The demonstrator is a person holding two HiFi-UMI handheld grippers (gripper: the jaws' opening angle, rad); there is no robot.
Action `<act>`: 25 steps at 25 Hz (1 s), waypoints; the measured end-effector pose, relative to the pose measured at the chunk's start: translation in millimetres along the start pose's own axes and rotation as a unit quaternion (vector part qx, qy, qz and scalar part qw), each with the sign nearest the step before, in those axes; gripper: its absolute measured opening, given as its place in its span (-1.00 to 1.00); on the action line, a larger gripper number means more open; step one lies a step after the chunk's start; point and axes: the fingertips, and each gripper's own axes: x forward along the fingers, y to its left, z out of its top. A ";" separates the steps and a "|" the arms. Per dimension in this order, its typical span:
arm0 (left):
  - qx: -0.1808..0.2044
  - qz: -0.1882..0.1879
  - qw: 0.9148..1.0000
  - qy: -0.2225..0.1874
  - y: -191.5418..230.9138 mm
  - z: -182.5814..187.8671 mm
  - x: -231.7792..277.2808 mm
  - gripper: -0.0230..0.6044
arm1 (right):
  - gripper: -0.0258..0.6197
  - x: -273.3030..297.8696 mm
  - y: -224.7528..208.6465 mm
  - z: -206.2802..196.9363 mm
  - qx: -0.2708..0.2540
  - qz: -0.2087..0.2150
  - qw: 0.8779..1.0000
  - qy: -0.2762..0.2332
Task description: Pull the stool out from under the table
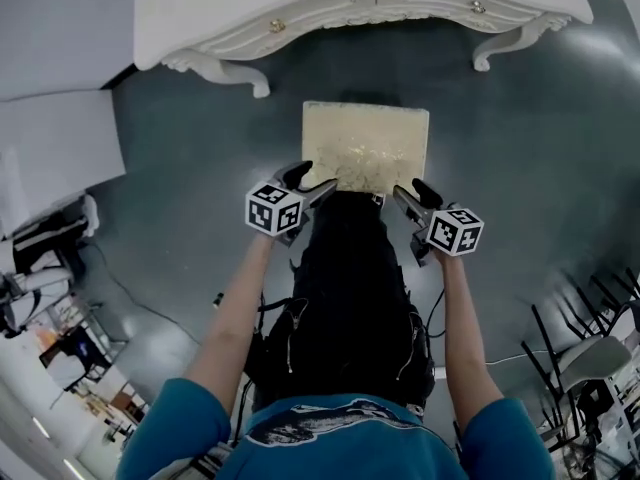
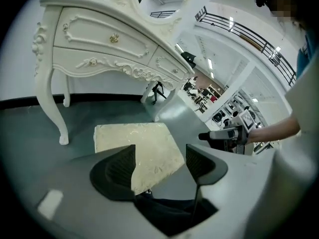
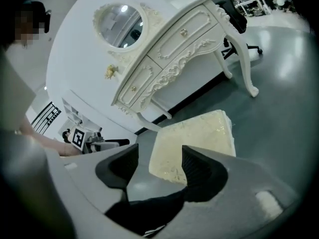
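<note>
The stool (image 1: pixel 365 148), with its cream patterned cushion, stands on the grey floor just in front of the white carved dressing table (image 1: pixel 350 8), clear of the table's legs. My left gripper (image 1: pixel 312 181) hovers over the cushion's near left corner, and my right gripper (image 1: pixel 410 193) over its near right corner. Both are open and hold nothing. In the left gripper view the stool (image 2: pixel 134 146) shows below the left gripper (image 2: pixel 159 156), apart from its pads. The right gripper view likewise has the stool (image 3: pixel 194 138) lying beyond the empty right gripper (image 3: pixel 159 156).
The table's curved legs (image 1: pixel 250 78) stand behind the stool. White panels (image 1: pixel 60 138) lie at the left, with a cable (image 1: pixel 130 288) on the floor. Black folding chairs (image 1: pixel 590 358) stand at the lower right. An oval mirror (image 3: pixel 117 24) tops the table.
</note>
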 end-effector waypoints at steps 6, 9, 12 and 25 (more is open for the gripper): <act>-0.019 0.000 0.999 -0.036 -26.3 19.0 -24.2 0.05 | -0.15 10.9 52.3 17.9 -0.051 0.029 0.998 0.004; -0.025 0.003 0.999 -0.041 -42.0 18.1 -41.0 0.01 | -0.17 13.1 80.6 30.5 -0.073 0.047 0.996 -0.001; -0.021 -0.004 0.999 -0.045 -60.9 18.9 -58.7 -0.01 | -0.17 9.4 107.1 42.0 -0.089 0.057 0.994 -0.014; 0.028 -0.023 0.993 -0.108 -100.9 6.6 -185.9 -0.10 | -0.24 -32.0 232.3 18.1 -0.147 0.042 0.986 -0.061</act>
